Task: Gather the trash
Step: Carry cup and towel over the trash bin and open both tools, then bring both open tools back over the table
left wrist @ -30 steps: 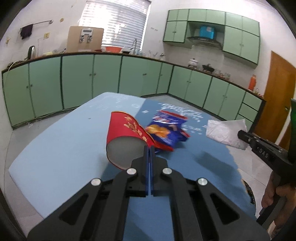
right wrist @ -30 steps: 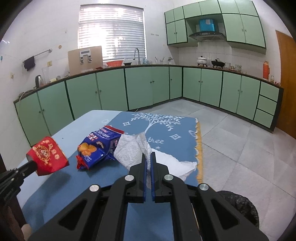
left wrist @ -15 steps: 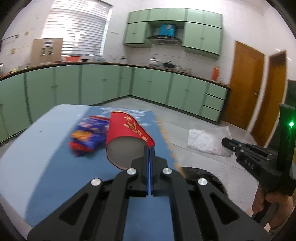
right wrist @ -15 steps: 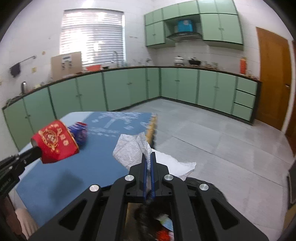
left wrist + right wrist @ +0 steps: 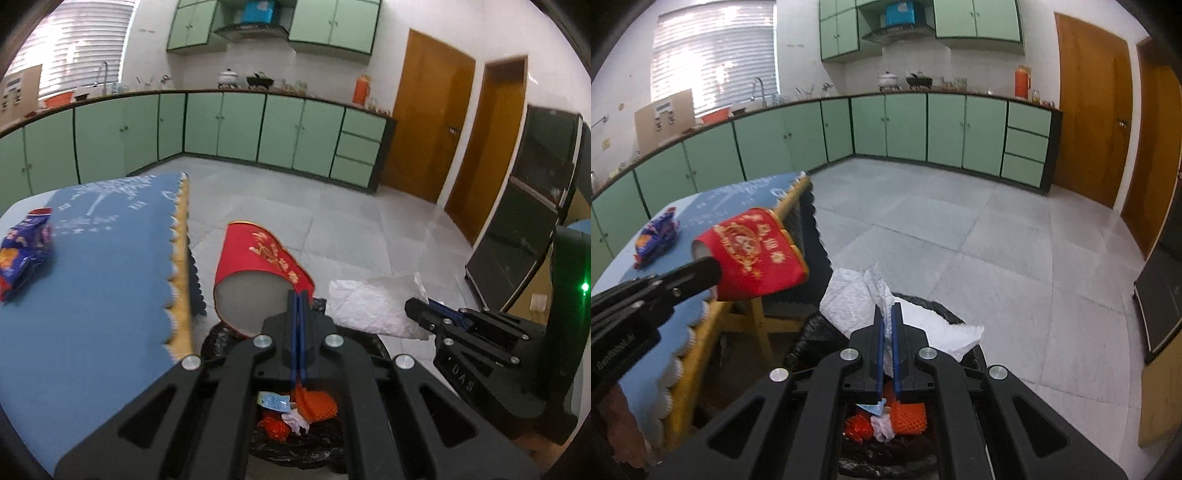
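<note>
Both grippers swung off table, now over bin (image 5: pixel 295 446); table (image 5: pixel 92 295) slid to left of frame. Snack bag (image 5: pixel 22 254) at far left, lying on table. Left gripper (image 5: pixel 297 295) at centre, jaws pressed together pinching rim of red cup (image 5: pixel 258 266), cup above bin. Right gripper (image 5: pixel 886 314) lower centre, nearly closed, pinching tissue (image 5: pixel 857 295) over bin rim. Bin holds orange and red scraps.
</note>
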`<state>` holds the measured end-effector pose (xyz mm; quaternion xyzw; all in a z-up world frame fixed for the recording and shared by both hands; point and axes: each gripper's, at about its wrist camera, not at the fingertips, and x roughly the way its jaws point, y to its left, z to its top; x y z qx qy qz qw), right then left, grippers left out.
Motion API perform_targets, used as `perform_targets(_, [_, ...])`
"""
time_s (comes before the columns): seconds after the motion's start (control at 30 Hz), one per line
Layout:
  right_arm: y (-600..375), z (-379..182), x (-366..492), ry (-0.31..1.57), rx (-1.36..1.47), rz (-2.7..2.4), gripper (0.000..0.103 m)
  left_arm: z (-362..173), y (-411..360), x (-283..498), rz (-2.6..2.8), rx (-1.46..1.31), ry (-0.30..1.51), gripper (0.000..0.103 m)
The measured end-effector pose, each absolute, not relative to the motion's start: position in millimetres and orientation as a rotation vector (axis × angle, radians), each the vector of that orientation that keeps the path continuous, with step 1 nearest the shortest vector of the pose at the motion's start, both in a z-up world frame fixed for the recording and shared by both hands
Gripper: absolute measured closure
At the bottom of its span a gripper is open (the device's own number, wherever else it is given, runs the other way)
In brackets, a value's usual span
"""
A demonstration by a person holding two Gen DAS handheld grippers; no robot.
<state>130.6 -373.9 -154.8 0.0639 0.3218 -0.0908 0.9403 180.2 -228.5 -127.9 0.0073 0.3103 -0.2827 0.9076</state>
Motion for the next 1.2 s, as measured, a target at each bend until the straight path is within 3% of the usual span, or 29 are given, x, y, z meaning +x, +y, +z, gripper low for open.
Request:
perform_targets(0.1, [-386, -163, 129, 0.657, 0.15, -0.192, 0.096, -132, -237, 188, -0.585, 0.017, 0.651, 0.101])
perform_targets(0.2, [-391, -161, 130, 0.644, 0.156, -0.196, 0.083, -132, -239, 195, -0.584, 0.015, 0.646, 0.101])
perform_targets(0.43, [-398, -155, 126, 0.608, 0.176, -0.209, 0.076, -127, -236, 197, -0.576, 0.001, 0.634, 0.097])
perform_targets(0.67, [-384, -126, 120, 0.538, 0.167, -0.209, 0.06, -99, -201, 193, -0.501, -0.037, 0.558, 0.074])
perform_targets(0.8, [-366, -108, 122, 0.49, 0.149, -0.191, 0.037, -83, -163, 190, -0.421, -0.063, 0.507, 0.053])
perform_targets(0.93, [-340, -90, 130, 0.443, 0.124, -0.154, 0.026, -69, -114, 190, -0.295, -0.068, 0.458, 0.046])
perform_targets(1.2, [-268, -71, 171, 0.394, 0.127, -0.019, 0.024, -62, -14, 205, -0.042, -0.069, 0.443, 0.044])
